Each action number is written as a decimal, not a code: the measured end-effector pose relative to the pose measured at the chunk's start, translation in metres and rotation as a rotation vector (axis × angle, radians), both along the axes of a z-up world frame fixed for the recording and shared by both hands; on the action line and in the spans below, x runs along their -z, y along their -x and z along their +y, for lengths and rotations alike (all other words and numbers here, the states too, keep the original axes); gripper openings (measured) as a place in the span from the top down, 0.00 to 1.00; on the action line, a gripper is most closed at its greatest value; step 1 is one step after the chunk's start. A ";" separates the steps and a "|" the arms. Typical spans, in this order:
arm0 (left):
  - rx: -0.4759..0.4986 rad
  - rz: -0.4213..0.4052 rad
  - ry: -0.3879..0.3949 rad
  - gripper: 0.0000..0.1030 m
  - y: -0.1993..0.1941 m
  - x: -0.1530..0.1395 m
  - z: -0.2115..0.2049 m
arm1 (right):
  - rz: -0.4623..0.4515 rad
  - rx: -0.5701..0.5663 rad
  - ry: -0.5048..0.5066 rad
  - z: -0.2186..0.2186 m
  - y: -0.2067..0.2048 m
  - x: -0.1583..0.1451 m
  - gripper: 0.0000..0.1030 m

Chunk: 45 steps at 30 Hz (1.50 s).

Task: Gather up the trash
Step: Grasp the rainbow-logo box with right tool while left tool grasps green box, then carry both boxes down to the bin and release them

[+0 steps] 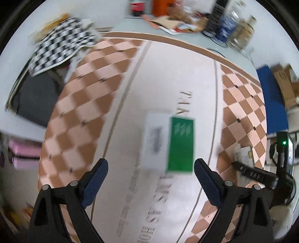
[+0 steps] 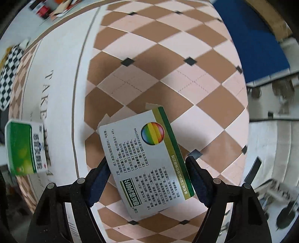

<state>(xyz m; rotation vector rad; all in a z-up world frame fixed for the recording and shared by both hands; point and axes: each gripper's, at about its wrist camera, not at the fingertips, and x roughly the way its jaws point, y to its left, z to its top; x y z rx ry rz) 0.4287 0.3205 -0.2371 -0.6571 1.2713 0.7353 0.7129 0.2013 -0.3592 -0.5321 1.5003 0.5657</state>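
A green and white medicine box (image 1: 168, 144) lies on the checkered tablecloth (image 1: 89, 93), just ahead of my left gripper (image 1: 151, 174), whose jaws stand wide open and empty. It also shows at the far left of the right wrist view (image 2: 24, 147). My right gripper (image 2: 147, 177) is shut on a white medicine box with a rainbow circle and green-gold stripe (image 2: 147, 160), held tilted above the tablecloth (image 2: 168, 61). The right gripper shows at the right edge of the left wrist view (image 1: 261, 175).
Cardboard scraps and wrappers (image 1: 175, 22), a cola bottle (image 1: 137, 7) and jars (image 1: 235, 28) stand at the far table edge. A black-and-white checkered cloth (image 1: 59, 44) lies at the far left. A blue panel (image 2: 250, 39) stands beyond the table's right edge.
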 end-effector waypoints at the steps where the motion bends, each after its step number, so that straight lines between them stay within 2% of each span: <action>1: 0.023 0.025 0.004 0.09 -0.010 0.006 0.004 | 0.026 0.007 0.008 0.003 -0.005 0.006 0.21; 4: 0.067 0.084 0.035 0.09 -0.025 0.028 0.011 | 0.070 0.001 0.009 0.006 -0.022 0.014 0.16; 9: 0.113 0.159 0.062 0.09 -0.044 0.056 0.010 | 0.022 -0.119 0.059 0.016 -0.027 0.017 0.16; 14: 0.128 0.178 0.090 0.10 -0.049 0.074 0.005 | -0.006 -0.182 0.092 0.027 -0.024 0.025 0.16; 15: 0.125 0.176 0.085 0.15 -0.048 0.075 0.004 | -0.011 -0.187 0.093 0.026 -0.024 0.027 0.16; 16: 0.124 0.176 0.077 0.25 -0.048 0.075 0.004 | -0.015 -0.190 0.094 0.025 -0.019 0.028 0.16; 17: 0.122 0.173 0.066 0.27 -0.047 0.074 0.003 | -0.022 -0.191 0.095 0.026 -0.007 0.030 0.16; 22: 0.122 0.142 0.024 0.28 -0.043 0.062 0.000 | -0.052 -0.188 0.081 0.021 0.003 0.031 0.18; 24: 0.129 0.135 -0.001 0.28 -0.042 0.056 -0.004 | -0.064 -0.197 0.069 0.015 0.009 0.029 0.26; 25: 0.134 0.131 -0.016 0.28 -0.042 0.051 -0.006 | -0.075 -0.202 0.060 0.014 0.013 0.026 0.32; 27: 0.139 0.118 -0.030 0.29 -0.040 0.042 -0.011 | -0.077 -0.204 0.055 0.006 0.027 0.026 0.33; 32: 0.150 0.091 -0.075 0.29 -0.028 0.017 -0.025 | -0.092 -0.175 0.023 -0.011 0.033 0.019 0.33; 34: 0.156 0.076 -0.096 0.29 -0.018 0.008 -0.032 | -0.108 -0.173 0.005 -0.009 0.045 0.006 0.33; 41: 0.166 0.008 -0.130 0.29 0.033 -0.024 -0.056 | -0.163 -0.132 -0.104 -0.059 0.103 -0.041 0.33; 45: 0.176 -0.062 -0.144 0.29 0.079 -0.053 -0.085 | -0.159 -0.089 -0.182 -0.083 0.161 -0.082 0.33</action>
